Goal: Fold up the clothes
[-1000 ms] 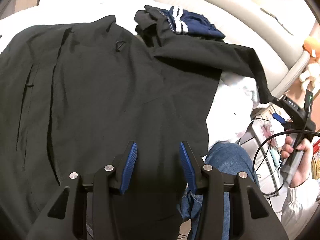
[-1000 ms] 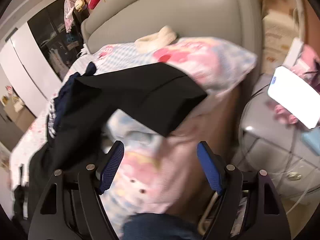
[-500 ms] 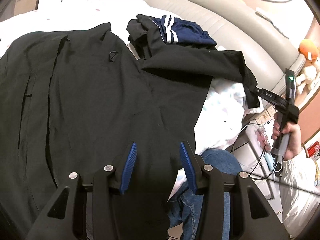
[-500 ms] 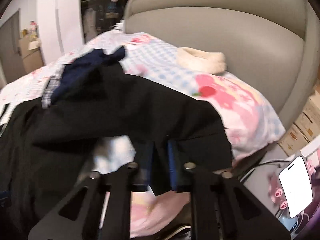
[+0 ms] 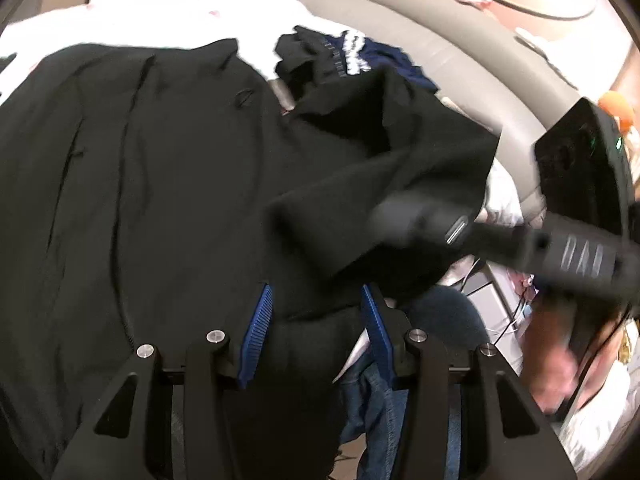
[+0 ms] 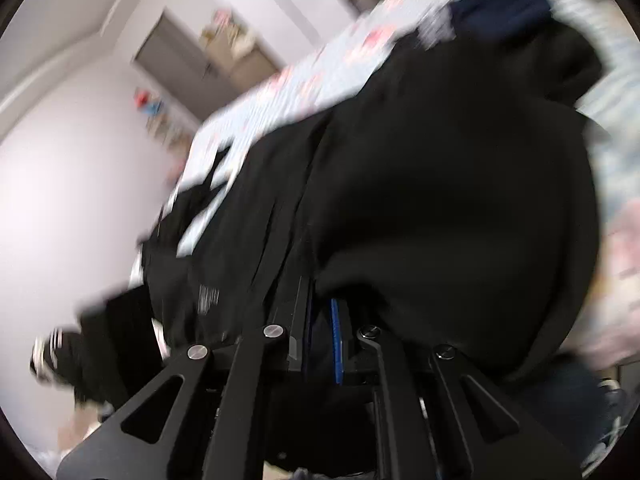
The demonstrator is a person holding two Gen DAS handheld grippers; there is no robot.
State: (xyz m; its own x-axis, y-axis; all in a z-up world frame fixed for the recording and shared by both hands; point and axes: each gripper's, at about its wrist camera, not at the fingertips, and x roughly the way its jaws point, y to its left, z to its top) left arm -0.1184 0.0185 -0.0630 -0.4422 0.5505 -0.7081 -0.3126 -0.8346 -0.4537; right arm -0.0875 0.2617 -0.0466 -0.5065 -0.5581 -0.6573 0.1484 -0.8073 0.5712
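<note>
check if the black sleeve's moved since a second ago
Yes. The black sleeve, pinched in the shut right gripper, has swung off the bedside, away from the grey headboard, over the black coat.

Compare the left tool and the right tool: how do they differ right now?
The left tool stands open, its blue pads apart, with the black garment beneath and nothing pinched; the right tool is shut on that garment's fabric. The left tool's view is sharp, while the right tool's is motion-blurred. Both have black frames and blue pads.
</note>
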